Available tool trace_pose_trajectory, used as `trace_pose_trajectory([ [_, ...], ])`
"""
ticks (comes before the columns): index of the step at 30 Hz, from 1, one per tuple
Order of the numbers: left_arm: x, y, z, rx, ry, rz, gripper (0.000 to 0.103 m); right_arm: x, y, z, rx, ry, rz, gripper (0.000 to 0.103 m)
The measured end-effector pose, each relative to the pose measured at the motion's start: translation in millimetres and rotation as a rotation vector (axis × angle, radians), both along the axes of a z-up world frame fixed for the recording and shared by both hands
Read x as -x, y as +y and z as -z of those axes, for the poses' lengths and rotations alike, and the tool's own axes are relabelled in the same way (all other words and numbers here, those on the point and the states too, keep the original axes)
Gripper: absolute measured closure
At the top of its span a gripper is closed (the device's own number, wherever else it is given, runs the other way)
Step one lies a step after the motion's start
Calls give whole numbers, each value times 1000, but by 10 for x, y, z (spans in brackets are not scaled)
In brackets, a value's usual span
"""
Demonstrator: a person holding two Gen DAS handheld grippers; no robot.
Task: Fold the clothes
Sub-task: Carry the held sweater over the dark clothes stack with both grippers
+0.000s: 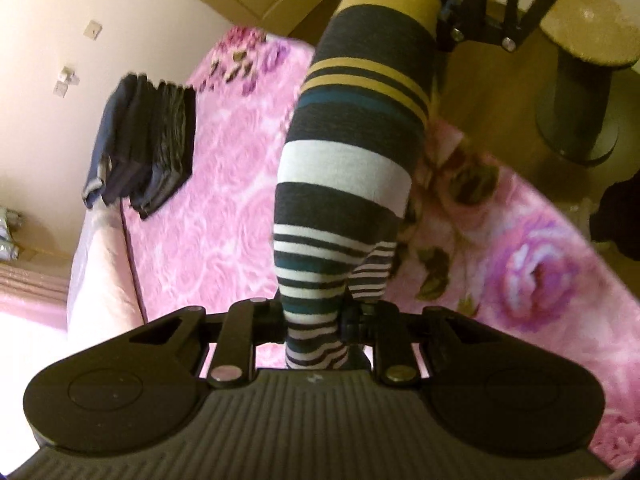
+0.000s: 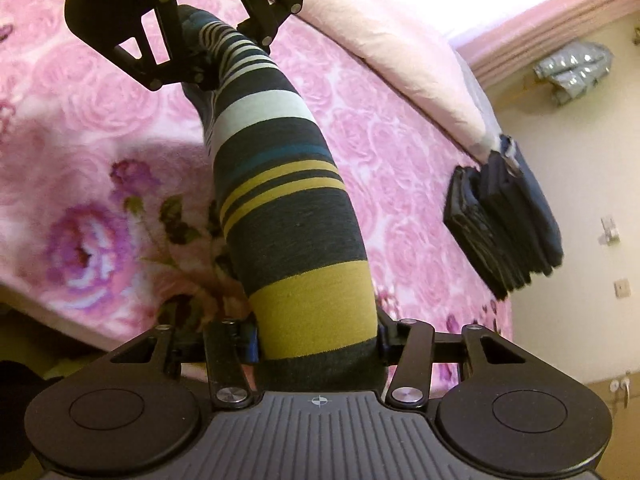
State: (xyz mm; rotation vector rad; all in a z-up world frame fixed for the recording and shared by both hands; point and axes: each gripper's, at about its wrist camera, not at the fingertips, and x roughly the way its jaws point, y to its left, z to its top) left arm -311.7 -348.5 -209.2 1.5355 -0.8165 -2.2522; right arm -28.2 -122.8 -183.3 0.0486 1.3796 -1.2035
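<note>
1. Striped garment [image 1: 344, 160], banded in dark grey, white, teal and mustard, hangs stretched in the air between the two tongs, above the bed.
2. Left tongs [image 1: 316, 320] are clenched on the end with the thin white and teal stripes; the cloth bunches narrow where the fingers pinch it.
3. Right tongs [image 2: 316, 344] are clamped on the other end, at the broad mustard band and dark hem, with the fabric filling the gap between the fingers.
4. From the right wrist view, the left tongs show at the top, gripping the far end; from the left wrist view, the right tongs appear likewise at the top.
5. Below lies a pink floral blanket [image 2: 384, 136] covering the bed.
6. Farther off, a stack of folded dark clothes [image 1: 148, 144] sits on the blanket near the bed's edge, close to a pale pink pillow [image 2: 400, 52].
7. A round stool [image 1: 584, 80] stands on the floor beyond the bed.
</note>
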Motion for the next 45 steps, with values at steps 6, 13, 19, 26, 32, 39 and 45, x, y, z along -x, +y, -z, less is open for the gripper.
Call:
trace_pose_trajectory([
  [6, 414, 165, -346, -52, -2, 75, 85, 230, 370, -348, -15, -39, 86, 55],
  [13, 1283, 228, -554, -49, -18, 115, 85, 977, 602, -634, -6, -82, 144, 55],
  [19, 2051, 72, -845, -8, 42, 103, 85, 1793, 619, -986, 32, -44, 137, 55],
  [26, 2653, -539, -1185, 70, 147, 36, 85, 2577, 147, -1408, 106, 56, 52, 54],
  [32, 3035, -1344, -1463, 150, 220, -17, 85, 3195, -642, -1774, 155, 113, -44, 55],
  [39, 3314, -2389, -1967, 257, 286, -89, 84, 3741, -1721, -2338, 233, 171, -150, 55],
  [45, 3539, -3333, -2325, 398, 305, -203, 84, 4155, -2727, -2715, 349, 210, -285, 55],
])
